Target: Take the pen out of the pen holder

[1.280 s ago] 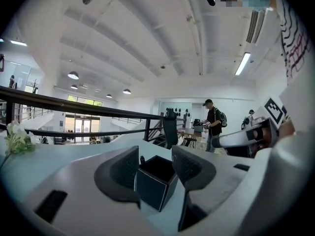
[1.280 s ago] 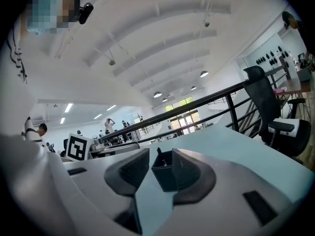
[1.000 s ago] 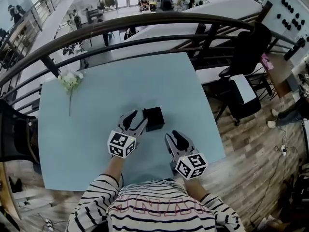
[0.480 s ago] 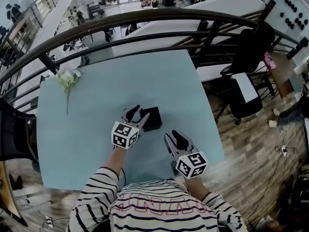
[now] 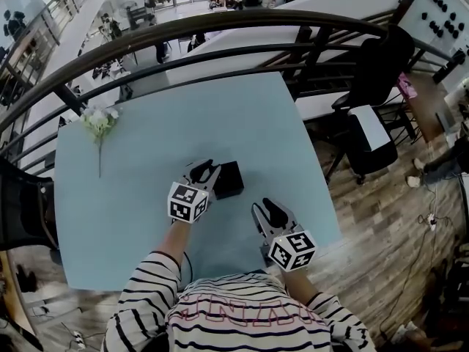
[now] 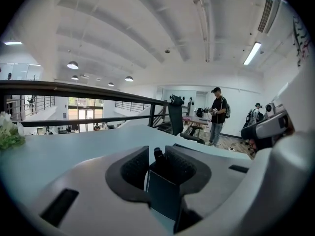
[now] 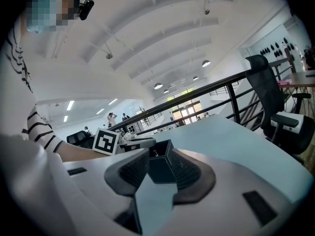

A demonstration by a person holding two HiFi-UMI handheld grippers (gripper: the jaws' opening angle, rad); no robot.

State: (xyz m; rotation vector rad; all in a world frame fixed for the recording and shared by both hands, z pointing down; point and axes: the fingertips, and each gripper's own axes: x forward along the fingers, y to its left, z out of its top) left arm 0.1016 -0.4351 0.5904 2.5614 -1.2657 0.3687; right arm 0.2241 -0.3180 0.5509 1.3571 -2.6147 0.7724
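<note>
Nearest the camera, the person's striped shirt (image 5: 242,314) fills the lower edge of the head view, and both forearms reach forward over the pale blue table (image 5: 124,226). The right gripper (image 5: 265,208) is held over the near right part of the table and points toward the far side. Its jaws stand moderately apart with only bare table surface between them. The pen holder (image 5: 230,180) stands ahead of its tips, near but apart from them. The left gripper (image 5: 204,168) is a little farther out, with its tips at the left side of the pen holder. The holder is a black, square, open-topped box standing upright near the middle of the table. The left gripper's jaws have just been closing and now stand narrow, one on each side of the holder's near upper corner. The dark top of the pen (image 6: 158,154), which stands inside the holder and rises above its rim, lies between the ribbed pads (image 6: 135,168). The pen sits close to the right-hand pad with a slim gap toward the other, so it is not clamped. Whether either pad touches it cannot be told. Farther out, a white flower (image 5: 99,122) lies by the table's far left corner. Beyond the table runs a dark curved railing (image 5: 220,28). A black office chair (image 5: 370,116) stands on wood flooring (image 5: 381,218) to the right.
</note>
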